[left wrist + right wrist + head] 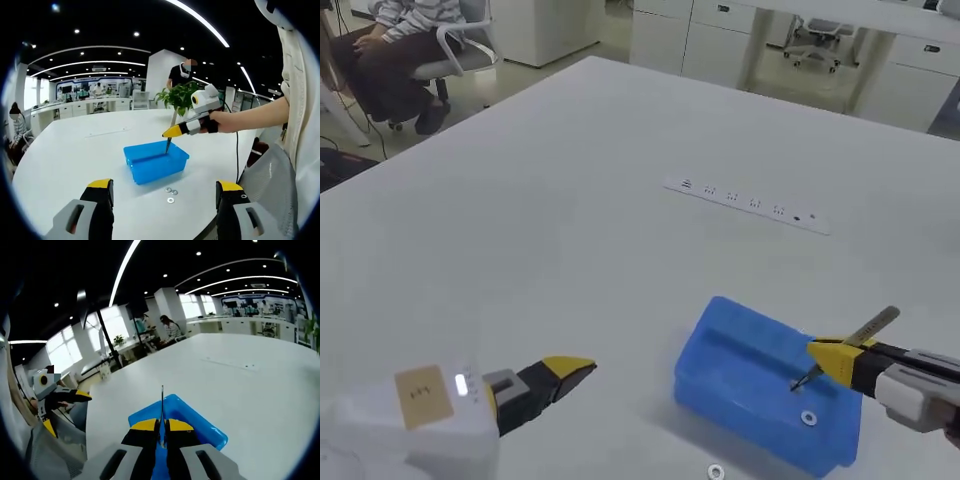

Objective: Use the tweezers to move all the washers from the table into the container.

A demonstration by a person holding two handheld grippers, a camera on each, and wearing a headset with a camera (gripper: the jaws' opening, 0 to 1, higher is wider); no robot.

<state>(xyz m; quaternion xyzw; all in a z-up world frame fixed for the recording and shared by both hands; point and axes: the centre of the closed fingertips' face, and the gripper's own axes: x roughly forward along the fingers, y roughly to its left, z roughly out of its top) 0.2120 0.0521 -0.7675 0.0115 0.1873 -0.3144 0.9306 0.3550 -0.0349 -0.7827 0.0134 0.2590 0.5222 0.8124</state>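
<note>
The right gripper (825,356) has its jaws closed tight on the tweezers (872,325), clamping them partway along their length; whether the tweezers' own points are pinched on anything cannot be told, as they are too fine to read; the left gripper (578,371) holds nothing, and its own view shows its jaws standing wide apart. The tweezers slant, handle end raised past the right gripper, points down inside the container (750,420), close above its floor at the end nearer that gripper; one washer (808,418) lies flat on that floor, just beside the points. The other washers (171,200) lie on the table (570,230) outside the container, just beside its long wall on the person's side; the left gripper view shows three of them close together and apart from that wall. So the coming move likely turns on this: from the points, the loose washers lie across that near long wall, toward the person and somewhat toward the left gripper; the points would have to rise over the rim and come down on the far side of it from where they hang now. The container's long axis runs roughly from one gripper's side to the other's. The washers are flat rings, hole upward, with no long axis and no heading, so any approach angle should serve; they lie between the two grippers, but the right one carries the tool.
</note>
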